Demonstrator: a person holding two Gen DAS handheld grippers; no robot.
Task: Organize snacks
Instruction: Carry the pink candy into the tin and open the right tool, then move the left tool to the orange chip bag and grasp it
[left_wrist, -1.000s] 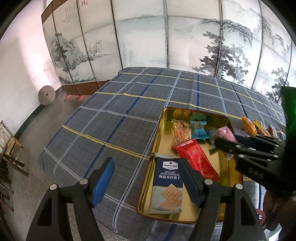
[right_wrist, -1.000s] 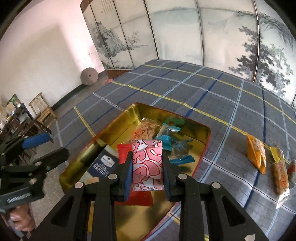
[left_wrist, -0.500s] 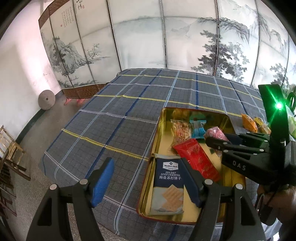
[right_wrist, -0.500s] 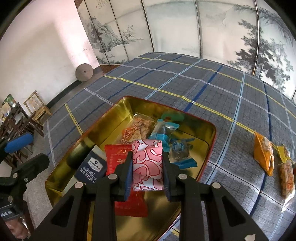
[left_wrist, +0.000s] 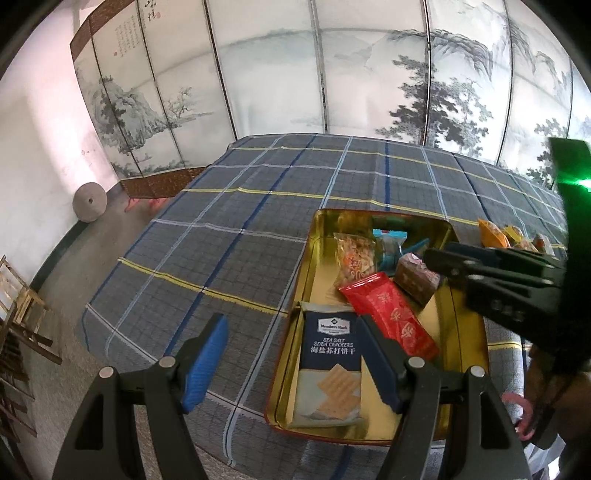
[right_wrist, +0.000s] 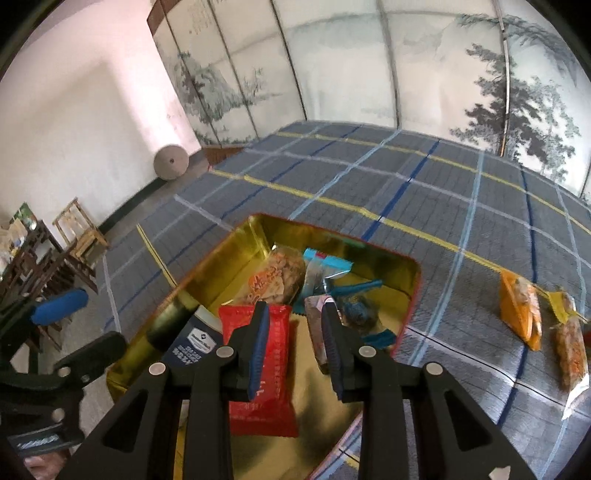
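Observation:
A gold tin (left_wrist: 317, 280) (right_wrist: 406, 273) lies on the plaid cloth and holds a blue cracker pack (left_wrist: 334, 350), a red packet (left_wrist: 391, 314) (right_wrist: 273, 369), an orange snack bag (right_wrist: 273, 277) and blue-wrapped sweets (right_wrist: 325, 266). The pink patterned packet (left_wrist: 415, 275) (right_wrist: 316, 325) lies in the tin, just beside my right gripper's right finger. My right gripper (right_wrist: 295, 325) is open over the tin and holds nothing. My left gripper (left_wrist: 291, 350) is open and empty over the tin's near left corner.
Orange and yellow snack packets (right_wrist: 521, 310) (left_wrist: 491, 232) lie on the cloth right of the tin. A painted folding screen (left_wrist: 332, 74) stands behind the table. Wooden chairs (right_wrist: 77, 232) and a round stone disc (left_wrist: 89, 202) are on the floor to the left.
My right gripper has opened and let go of the pink packet, which now lies in the tin. Both grippers have moved a little closer to the tin.

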